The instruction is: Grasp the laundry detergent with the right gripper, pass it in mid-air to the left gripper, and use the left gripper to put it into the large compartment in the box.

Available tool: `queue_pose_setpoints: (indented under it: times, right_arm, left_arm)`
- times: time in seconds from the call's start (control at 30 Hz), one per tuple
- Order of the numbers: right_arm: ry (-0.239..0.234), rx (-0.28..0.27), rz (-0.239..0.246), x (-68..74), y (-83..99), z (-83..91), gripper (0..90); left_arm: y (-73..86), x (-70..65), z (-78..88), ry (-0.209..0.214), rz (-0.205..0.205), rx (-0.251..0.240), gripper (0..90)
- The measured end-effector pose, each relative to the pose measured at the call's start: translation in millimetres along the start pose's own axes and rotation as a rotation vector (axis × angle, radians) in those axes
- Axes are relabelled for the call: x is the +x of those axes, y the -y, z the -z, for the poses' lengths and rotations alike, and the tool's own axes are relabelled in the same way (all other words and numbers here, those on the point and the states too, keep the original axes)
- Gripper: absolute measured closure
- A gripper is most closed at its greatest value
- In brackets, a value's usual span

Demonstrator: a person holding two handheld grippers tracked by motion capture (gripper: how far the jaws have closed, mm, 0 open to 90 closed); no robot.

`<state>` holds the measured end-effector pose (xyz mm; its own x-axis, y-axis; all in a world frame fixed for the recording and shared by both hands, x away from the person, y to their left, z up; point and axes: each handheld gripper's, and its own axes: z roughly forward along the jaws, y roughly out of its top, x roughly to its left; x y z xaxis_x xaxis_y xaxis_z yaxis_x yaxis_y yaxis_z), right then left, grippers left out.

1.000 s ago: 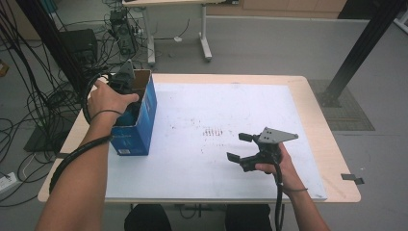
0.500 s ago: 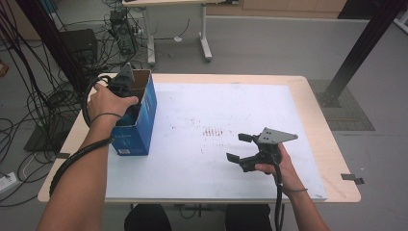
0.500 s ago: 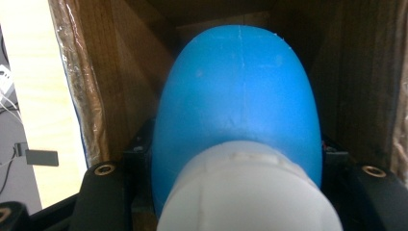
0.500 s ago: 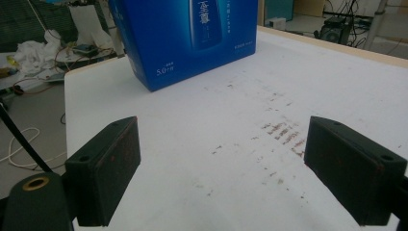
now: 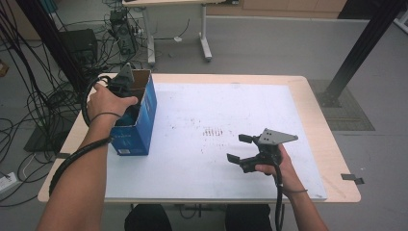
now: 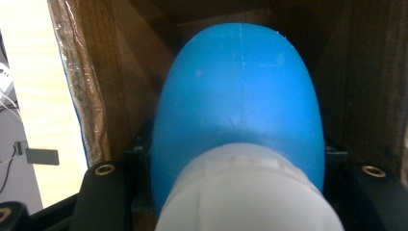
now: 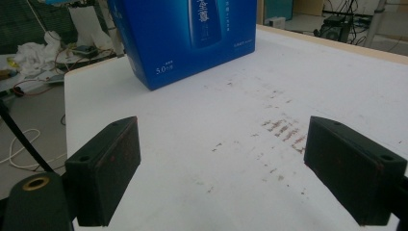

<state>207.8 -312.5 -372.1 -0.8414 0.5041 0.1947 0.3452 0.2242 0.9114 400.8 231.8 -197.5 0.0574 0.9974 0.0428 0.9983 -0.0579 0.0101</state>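
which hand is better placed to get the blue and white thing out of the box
Left. The left gripper is already down inside the blue box, shut on the blue and white object. The right gripper hovers open over the white table cover, well apart from the box.

We find the blue box (image 5: 134, 126) standing open-topped at the left edge of the white-covered table (image 5: 202, 173). The left gripper (image 5: 122, 86) reaches down into the box's opening; its jaws are hidden inside. The right gripper (image 5: 239, 148) hovers over the sheet near the front edge, jaws spread wide, empty, well apart from the box.
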Motion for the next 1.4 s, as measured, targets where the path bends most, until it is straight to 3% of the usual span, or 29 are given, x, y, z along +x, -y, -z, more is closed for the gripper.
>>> queue_pose_setpoints:
  times: [1.4]
  right_arm:
    - [0.0,0.0,0.0,-0.6,-0.9,-1.5,12.6]
  left_arm:
    - [0.4,-6.1,0.5,-0.015,0.005,0.0,37.8]
